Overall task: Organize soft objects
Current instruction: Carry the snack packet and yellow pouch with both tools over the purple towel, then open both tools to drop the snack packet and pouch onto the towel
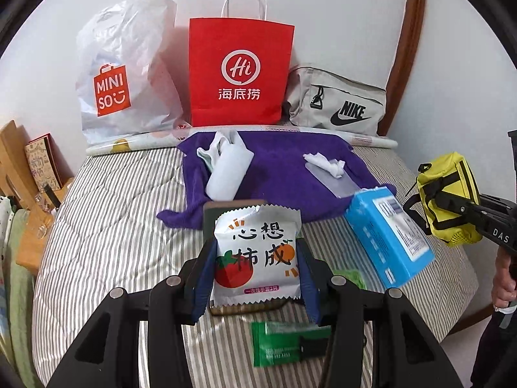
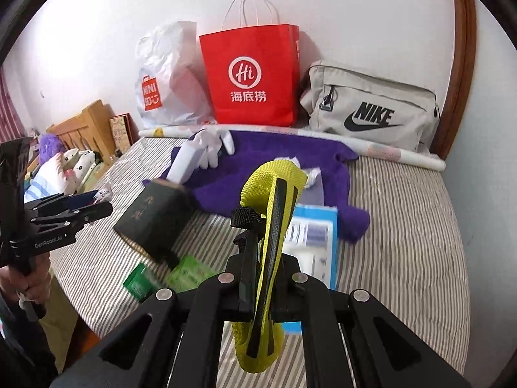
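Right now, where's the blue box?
The blue box lies on the striped bed, right of centre in the left wrist view, at the purple towel's near right corner, beside the green packets.

The left gripper is raised, its jaws pressed against both sides of what it carries. The right gripper is clamped tight on its load, level with the left, a hand gripping its handle.
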Action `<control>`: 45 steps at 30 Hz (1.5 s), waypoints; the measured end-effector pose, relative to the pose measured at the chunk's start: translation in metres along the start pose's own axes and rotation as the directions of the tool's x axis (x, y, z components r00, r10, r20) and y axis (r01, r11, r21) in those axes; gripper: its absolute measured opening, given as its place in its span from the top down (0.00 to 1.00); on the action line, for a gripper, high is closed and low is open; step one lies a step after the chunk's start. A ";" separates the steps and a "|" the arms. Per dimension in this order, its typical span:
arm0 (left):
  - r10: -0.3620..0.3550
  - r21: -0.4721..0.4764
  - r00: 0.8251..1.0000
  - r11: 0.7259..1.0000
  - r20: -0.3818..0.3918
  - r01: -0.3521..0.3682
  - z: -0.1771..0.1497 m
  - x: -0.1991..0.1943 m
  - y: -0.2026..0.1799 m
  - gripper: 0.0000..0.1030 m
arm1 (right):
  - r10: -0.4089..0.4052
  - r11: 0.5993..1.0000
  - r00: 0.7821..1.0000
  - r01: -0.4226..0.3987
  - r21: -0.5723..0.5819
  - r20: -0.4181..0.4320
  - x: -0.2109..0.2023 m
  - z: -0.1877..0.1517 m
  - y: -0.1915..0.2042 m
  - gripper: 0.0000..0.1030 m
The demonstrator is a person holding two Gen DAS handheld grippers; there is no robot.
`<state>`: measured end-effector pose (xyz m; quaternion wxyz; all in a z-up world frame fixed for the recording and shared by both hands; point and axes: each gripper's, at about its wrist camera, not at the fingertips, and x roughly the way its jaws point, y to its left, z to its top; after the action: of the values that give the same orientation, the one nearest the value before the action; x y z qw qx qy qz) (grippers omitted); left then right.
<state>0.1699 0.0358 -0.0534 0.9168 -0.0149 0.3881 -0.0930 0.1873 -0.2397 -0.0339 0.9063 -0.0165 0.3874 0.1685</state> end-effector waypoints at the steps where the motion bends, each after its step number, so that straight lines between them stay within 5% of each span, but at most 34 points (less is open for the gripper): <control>1: -0.003 -0.002 1.000 1.000 -0.004 0.003 0.004 0.004 0.001 0.56 | 0.002 1.000 1.000 -0.002 -0.003 0.000 0.003 0.004 0.000 0.94; 30: -0.050 -0.015 0.994 0.999 -0.100 0.049 0.080 0.099 -0.007 0.56 | 0.015 1.000 0.999 -0.015 0.007 -0.045 0.091 0.068 -0.037 0.94; 45: -0.121 -0.018 0.968 0.993 -0.221 0.120 0.098 0.175 -0.022 0.56 | 0.031 0.999 0.989 -0.032 -0.004 -0.142 0.155 0.078 -0.052 0.94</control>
<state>0.3559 -0.0224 -0.1073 0.8604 -0.0303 0.4865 -0.1489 0.3581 -0.2312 -0.0943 0.8736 -0.0254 0.4504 0.1824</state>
